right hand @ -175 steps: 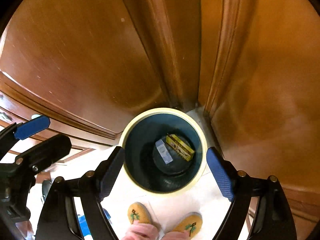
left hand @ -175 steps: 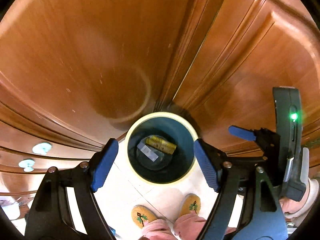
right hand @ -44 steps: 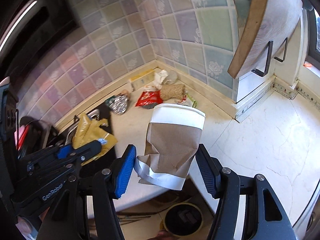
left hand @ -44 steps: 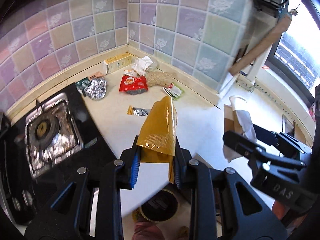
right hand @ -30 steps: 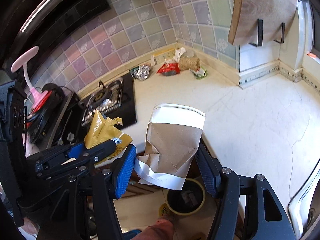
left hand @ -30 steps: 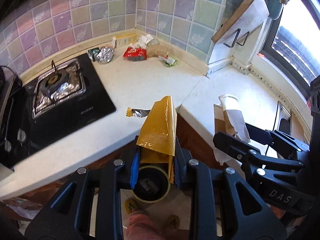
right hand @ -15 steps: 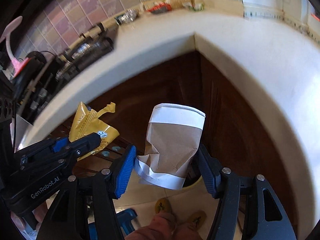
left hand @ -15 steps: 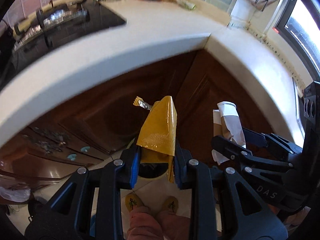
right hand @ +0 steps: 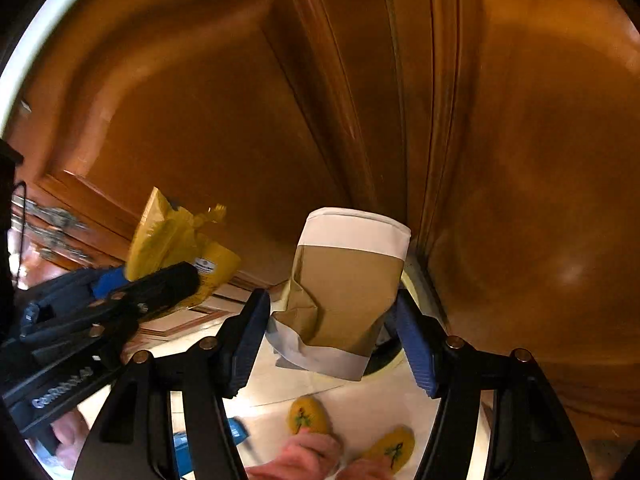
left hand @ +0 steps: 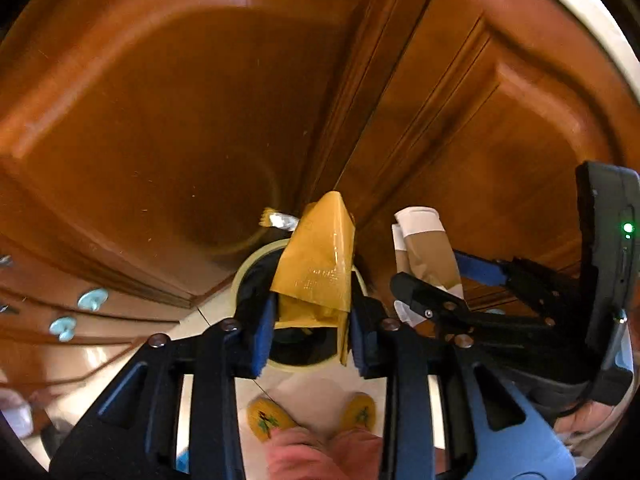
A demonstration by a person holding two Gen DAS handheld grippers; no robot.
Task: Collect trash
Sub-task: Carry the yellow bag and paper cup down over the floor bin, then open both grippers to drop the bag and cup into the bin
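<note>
My left gripper (left hand: 310,330) is shut on a yellow foil wrapper (left hand: 318,268) and holds it over the round bin (left hand: 244,270) with a cream rim on the floor. My right gripper (right hand: 334,338) is shut on a crushed brown and white paper cup (right hand: 346,280), with the bin's rim (right hand: 416,280) showing just behind it. The cup (left hand: 430,252) and right gripper show to the right in the left wrist view. The wrapper (right hand: 176,240) and left gripper show at the left in the right wrist view. The bin's inside is mostly hidden.
Brown wooden cabinet doors (left hand: 200,120) rise close behind the bin, meeting at a corner. The white counter edge (left hand: 592,28) is above. Pale floor tiles (left hand: 316,388) and the person's yellow slippers (left hand: 268,422) lie below. Cabinet knobs (left hand: 92,300) are at the left.
Both grippers have come down from the counter to just above the bin, still holding the wrapper and the cup. The counter top has left the view.
</note>
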